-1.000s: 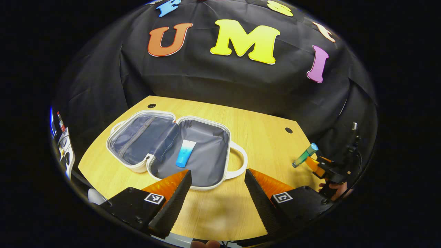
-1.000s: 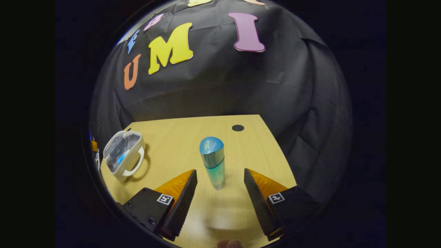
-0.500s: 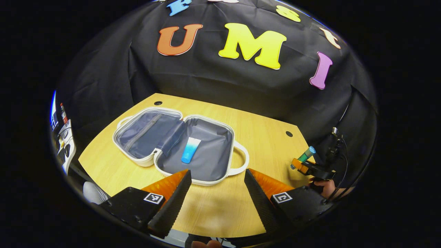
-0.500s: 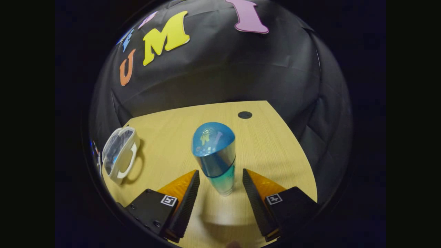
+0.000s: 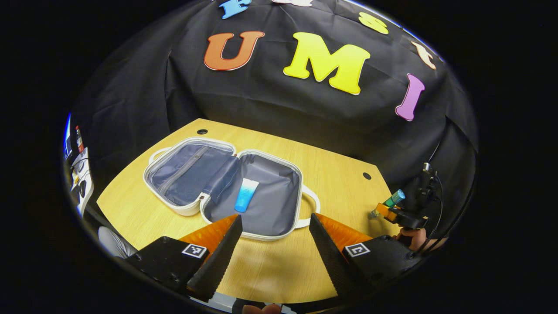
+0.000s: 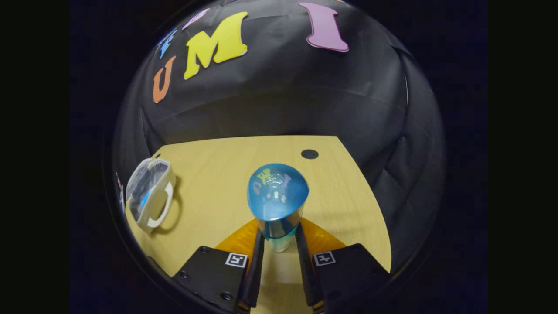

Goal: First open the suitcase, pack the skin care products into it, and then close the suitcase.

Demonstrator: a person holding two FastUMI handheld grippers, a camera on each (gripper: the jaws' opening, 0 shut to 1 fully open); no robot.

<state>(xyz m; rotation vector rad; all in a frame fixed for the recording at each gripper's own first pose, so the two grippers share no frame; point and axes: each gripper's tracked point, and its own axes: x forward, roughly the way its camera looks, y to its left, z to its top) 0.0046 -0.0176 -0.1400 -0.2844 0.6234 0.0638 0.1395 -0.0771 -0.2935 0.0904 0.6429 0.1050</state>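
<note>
The white suitcase (image 5: 192, 209) lies open and flat on the wooden table (image 5: 331, 174), its grey lining showing. A blue and white tube (image 5: 246, 195) rests in its right half. My left gripper (image 5: 275, 226) hangs open above the table's near edge, just in front of the suitcase, holding nothing. In the right gripper view, a teal bottle with a blue domed cap (image 6: 277, 200) stands upright between the fingers of my right gripper (image 6: 279, 244), which is shut on its lower body. The left gripper view shows that gripper and the bottle (image 5: 393, 200) at the table's far right edge.
The suitcase (image 6: 150, 196) sits at the left of the table in the right gripper view, its handle towards the bottle. Two round holes (image 5: 367, 175) (image 5: 202, 131) mark the tabletop's back corners. A hand (image 5: 412, 237) holds the right gripper. Black cloth backs the table.
My right gripper has moved in around the bottle and its fingers have closed on it. The left gripper has drifted slightly and stays open.
</note>
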